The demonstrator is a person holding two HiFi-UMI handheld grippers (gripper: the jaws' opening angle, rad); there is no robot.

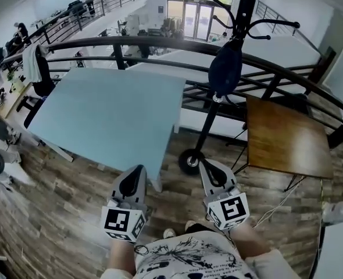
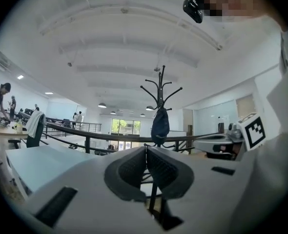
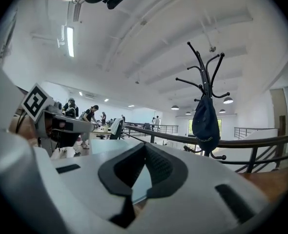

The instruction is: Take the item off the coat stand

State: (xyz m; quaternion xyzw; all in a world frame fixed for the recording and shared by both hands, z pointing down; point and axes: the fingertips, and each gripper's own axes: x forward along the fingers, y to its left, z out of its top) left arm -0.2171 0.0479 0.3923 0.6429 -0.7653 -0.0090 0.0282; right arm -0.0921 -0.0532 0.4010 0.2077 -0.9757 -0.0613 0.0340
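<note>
A black coat stand [image 1: 241,16] rises from a round base [image 1: 190,160] on the wooden floor ahead of me. A dark blue cap [image 1: 225,68] hangs from one of its hooks; the same cap [image 2: 159,123] shows straight ahead in the left gripper view and the cap [image 3: 206,123] up to the right in the right gripper view. My left gripper [image 1: 138,171] and right gripper [image 1: 207,166] are held side by side, short of the stand, pointing level toward it. Both have their jaws together with nothing between them. The cap hangs well beyond both grippers.
A pale blue table [image 1: 113,118] stands at the left and a brown wooden table [image 1: 282,135] at the right of the stand. A black curved railing [image 1: 160,44] runs behind them. People are at desks [image 1: 9,92] far left.
</note>
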